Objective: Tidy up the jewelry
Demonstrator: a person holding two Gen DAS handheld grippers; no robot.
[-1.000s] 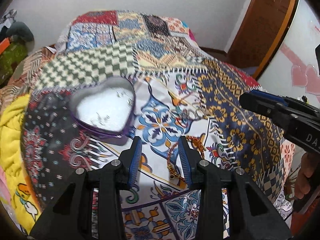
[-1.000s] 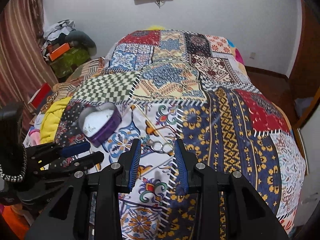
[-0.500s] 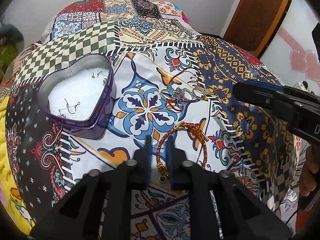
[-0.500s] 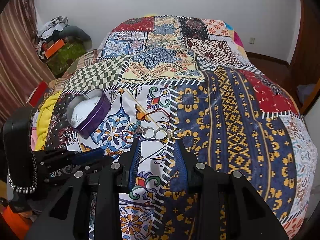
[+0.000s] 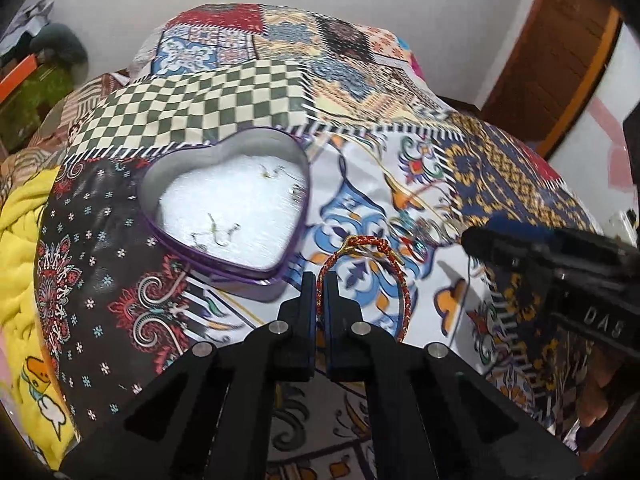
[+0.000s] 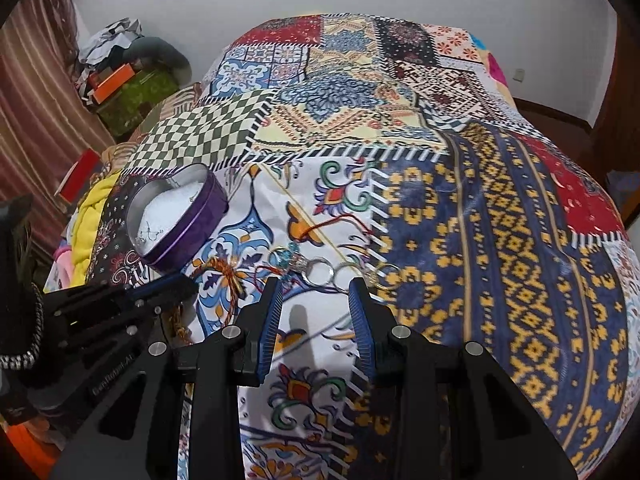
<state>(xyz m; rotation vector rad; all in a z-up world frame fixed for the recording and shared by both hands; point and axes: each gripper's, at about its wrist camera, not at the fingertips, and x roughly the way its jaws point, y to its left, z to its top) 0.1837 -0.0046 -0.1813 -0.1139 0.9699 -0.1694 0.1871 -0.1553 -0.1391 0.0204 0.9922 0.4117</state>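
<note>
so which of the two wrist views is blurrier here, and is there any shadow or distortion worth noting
Left wrist view: clearly blurrier, with the heart-shaped tin and the rings smeared, though the red bracelet pinched by the left gripper stays fairly crisp. Right wrist view: sharper; the open right gripper casts a soft shadow on the bedspread. Both: fisheye bulges the bed, corners dark.

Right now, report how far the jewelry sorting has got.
Done: a few small earrings lie in the purple heart-shaped tin. In hand: the left gripper pinches the red-and-gold braided bracelet. Left: silver rings on the bedspread, ahead of the open right gripper.
</note>
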